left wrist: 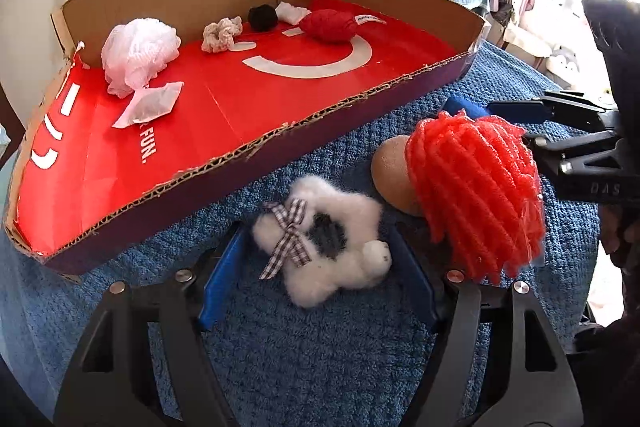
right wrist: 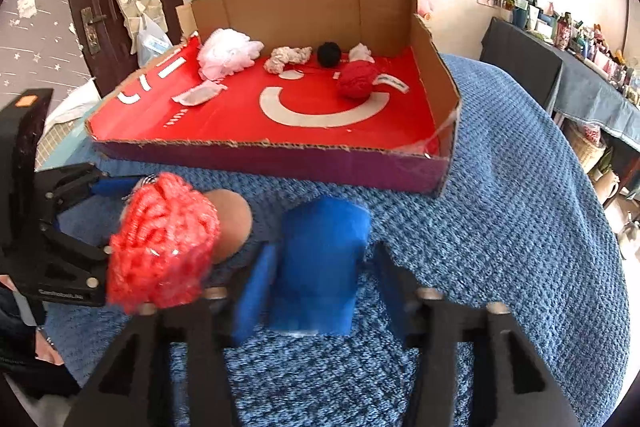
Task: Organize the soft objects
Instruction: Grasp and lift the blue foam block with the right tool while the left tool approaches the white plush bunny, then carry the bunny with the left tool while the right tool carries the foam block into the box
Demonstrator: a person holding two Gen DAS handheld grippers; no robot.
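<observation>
Left tongs (left wrist: pixel 320 259) open, straddling plush (left wrist: pixel 320 243) on blue blanket (left wrist: pixel 120 307), near box (left wrist: pixel 280 143). Right tongs (right wrist: pixel 316 279) open around blue block (right wrist: pixel 320 259), pads apparently clear. Both items likely light, compressible. Grip plush across body, block across flat sides; expect squash.

Six soft objects (left wrist: pixel 138 57) in box (left wrist: pixel 280 135); three outside.

L tool (left wrist: pixel 316 267) points down at a slant, jaws apart, blue pads clear of what sits between them. R tool (right wrist: pixel 320 291) tilts down likewise, jaws apart, nothing pinched (frame is blurred). Each tool shows at the edge of the other's view.
</observation>
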